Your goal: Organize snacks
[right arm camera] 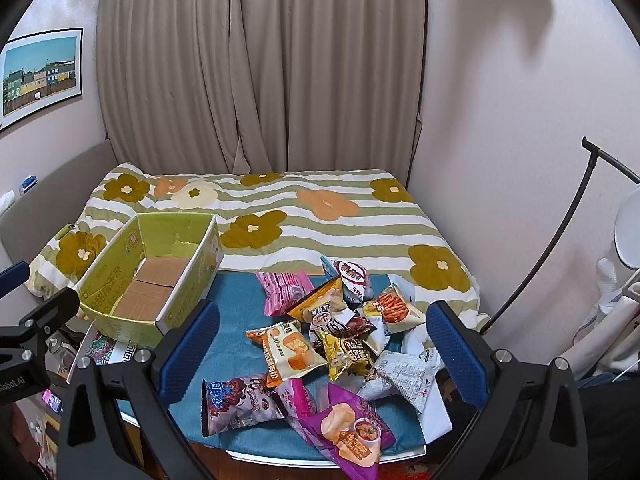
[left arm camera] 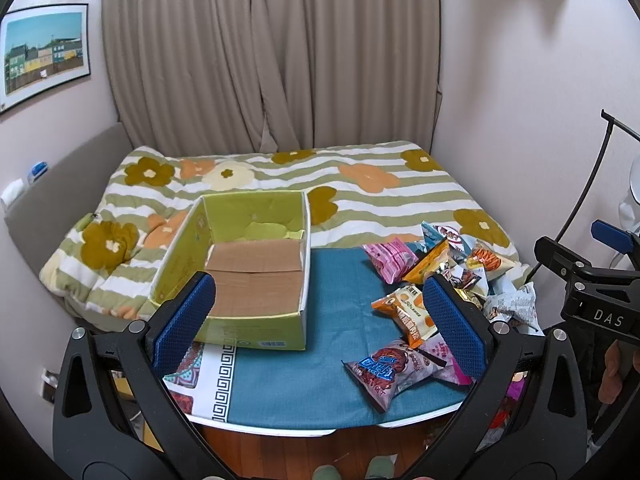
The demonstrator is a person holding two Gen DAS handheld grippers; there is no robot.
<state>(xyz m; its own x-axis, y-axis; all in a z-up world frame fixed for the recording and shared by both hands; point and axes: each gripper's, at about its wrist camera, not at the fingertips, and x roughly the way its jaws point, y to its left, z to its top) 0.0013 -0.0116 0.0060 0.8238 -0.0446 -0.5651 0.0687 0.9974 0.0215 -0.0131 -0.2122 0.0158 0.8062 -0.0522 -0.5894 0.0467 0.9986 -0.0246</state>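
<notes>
My left gripper (left arm camera: 320, 320) is wide open, holds nothing, hangs over the blue cloth (left arm camera: 320, 380) | my right gripper (right arm camera: 324, 354) is wide open, empty, above the snack pile (right arm camera: 340, 328) | one green box (left arm camera: 240, 260), empty, left of the snacks | snack bags: about twelve, hard to count.

Beige curtains (right arm camera: 260, 68) hang behind the bed, whose striped floral quilt (right arm camera: 320, 220) reaches its far edge; a framed picture (left arm camera: 44, 54) hangs on the left wall.
</notes>
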